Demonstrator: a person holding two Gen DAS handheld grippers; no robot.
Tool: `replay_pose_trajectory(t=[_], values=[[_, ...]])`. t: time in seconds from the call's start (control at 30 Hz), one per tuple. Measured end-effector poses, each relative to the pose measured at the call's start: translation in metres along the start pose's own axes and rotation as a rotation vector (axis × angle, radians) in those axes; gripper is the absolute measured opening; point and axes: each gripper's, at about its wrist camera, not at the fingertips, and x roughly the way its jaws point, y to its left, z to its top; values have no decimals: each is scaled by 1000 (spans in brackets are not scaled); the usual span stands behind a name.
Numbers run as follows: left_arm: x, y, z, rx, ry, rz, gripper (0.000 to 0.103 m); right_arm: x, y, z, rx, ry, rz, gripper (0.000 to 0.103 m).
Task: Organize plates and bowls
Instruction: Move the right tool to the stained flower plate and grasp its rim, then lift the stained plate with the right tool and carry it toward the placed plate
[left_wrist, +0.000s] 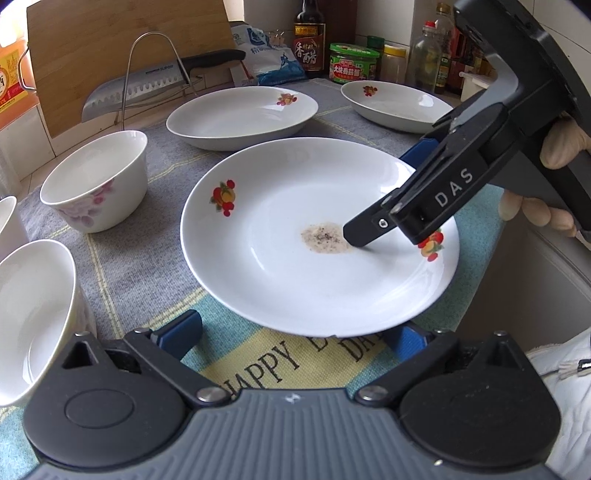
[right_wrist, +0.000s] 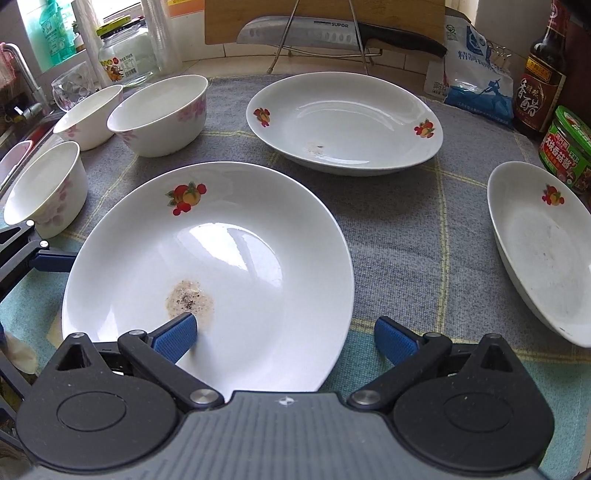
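A white plate with fruit decals and a brown stain (left_wrist: 317, 236) (right_wrist: 207, 273) lies nearest on the cloth. My right gripper (right_wrist: 284, 339) is open, straddling the plate's near rim: its left finger is over the plate by the stain, its right finger outside the rim. In the left wrist view it (left_wrist: 388, 225) reaches in from the right. My left gripper (left_wrist: 291, 338) is open at the plate's near edge, its right finger under the rim. Two more plates (right_wrist: 343, 122) (right_wrist: 543, 251) and several white flowered bowls (right_wrist: 159, 114) (left_wrist: 96, 181) stand around.
A grey and pastel cloth (right_wrist: 406, 229) covers the counter. At the back are a knife on a wire rack (right_wrist: 325, 29), a cutting board (left_wrist: 122, 40), a salt bag (right_wrist: 476, 70), a vinegar bottle (right_wrist: 543, 74) and jars (left_wrist: 352, 62). A sink edge (right_wrist: 22, 122) is at left.
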Motion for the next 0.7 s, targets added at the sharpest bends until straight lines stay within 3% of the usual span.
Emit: replay_pose_trajectory(t=[0.23, 0.7], values=[[-2, 2, -7, 15, -59, -15, 103, 3, 1, 9, -24, -15, 93, 103], [1, 4, -3, 45, -47, -36, 103, 9, -12, 27, -43, 28, 229, 103]])
